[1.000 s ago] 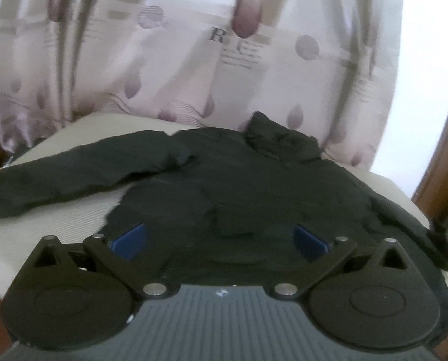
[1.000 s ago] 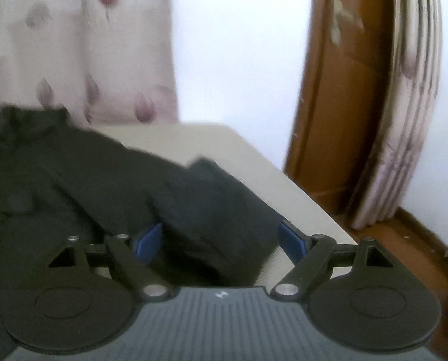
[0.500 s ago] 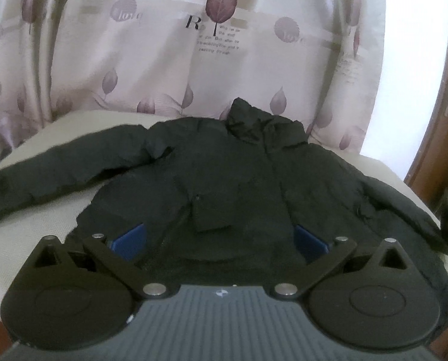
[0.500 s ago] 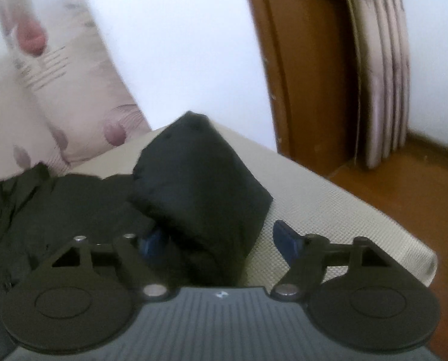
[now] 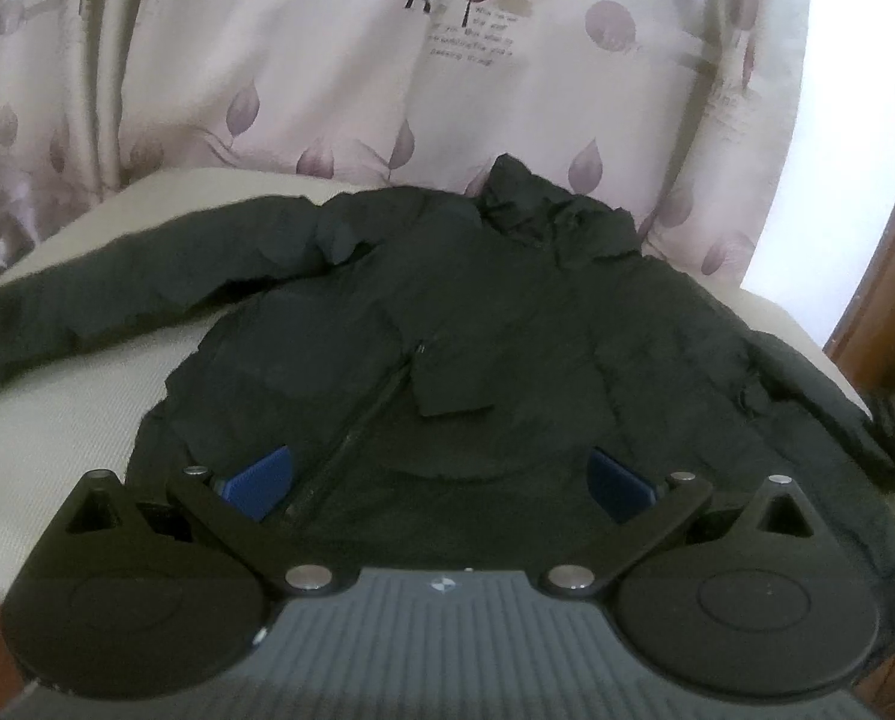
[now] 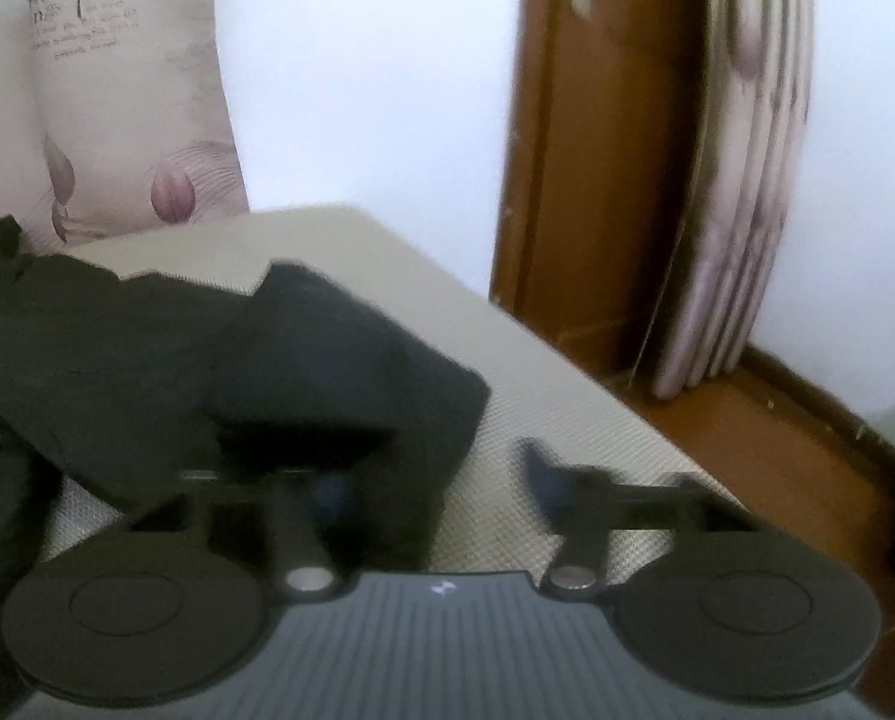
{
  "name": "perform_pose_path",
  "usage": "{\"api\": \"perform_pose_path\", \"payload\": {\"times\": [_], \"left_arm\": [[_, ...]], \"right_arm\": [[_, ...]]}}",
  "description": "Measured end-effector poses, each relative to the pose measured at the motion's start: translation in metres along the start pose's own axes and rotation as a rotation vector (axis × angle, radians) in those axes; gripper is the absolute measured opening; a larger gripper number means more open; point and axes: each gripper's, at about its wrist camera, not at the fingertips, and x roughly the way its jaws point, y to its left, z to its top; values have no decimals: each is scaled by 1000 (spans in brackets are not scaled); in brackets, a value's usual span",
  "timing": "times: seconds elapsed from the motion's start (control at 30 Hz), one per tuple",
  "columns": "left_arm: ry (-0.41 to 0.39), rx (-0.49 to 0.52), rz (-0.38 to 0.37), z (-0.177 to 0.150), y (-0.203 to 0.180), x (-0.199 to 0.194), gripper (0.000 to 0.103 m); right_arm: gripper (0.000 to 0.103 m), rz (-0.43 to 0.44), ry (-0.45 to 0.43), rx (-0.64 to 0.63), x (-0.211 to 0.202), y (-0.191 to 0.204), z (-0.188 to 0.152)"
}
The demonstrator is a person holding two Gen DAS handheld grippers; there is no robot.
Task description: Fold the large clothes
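Beige woven-mat table, leaf-print curtain behind, brown wooden door to your right. One black padded jacket lies flat, front up, both sleeves out. Two grippers: left gripper is spread over the hem; right gripper is apart, narrower than half a second ago, at the sleeve cuff.
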Motion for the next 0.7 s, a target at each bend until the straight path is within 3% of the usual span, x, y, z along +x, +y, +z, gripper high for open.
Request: {"api": "perform_pose_path", "payload": {"times": [0.03, 0.1, 0.2, 0.3, 0.4, 0.5, 0.7], "left_arm": [[7, -8, -3, 0, 1, 2, 103], [12, -25, -16, 1, 2, 3, 103], [-1, -27, -23, 2, 3, 2, 103], [-5, -29, -37, 2, 5, 2, 103], [-2, -44, -50, 3, 8, 2, 103], [3, -78, -64, 4, 16, 3, 103], [-21, -96, -71, 6, 25, -2, 103]], "right_arm": [[18, 12, 19, 54, 3, -8, 0], [16, 67, 76, 269, 12, -37, 4], [13, 231, 145, 736, 20, -83, 0], [13, 369, 125, 950, 12, -93, 11], [13, 494, 78, 982, -4, -76, 42], [13, 597, 26, 894, -23, -34, 83], [13, 824, -13, 590, -53, 115, 147]]}}
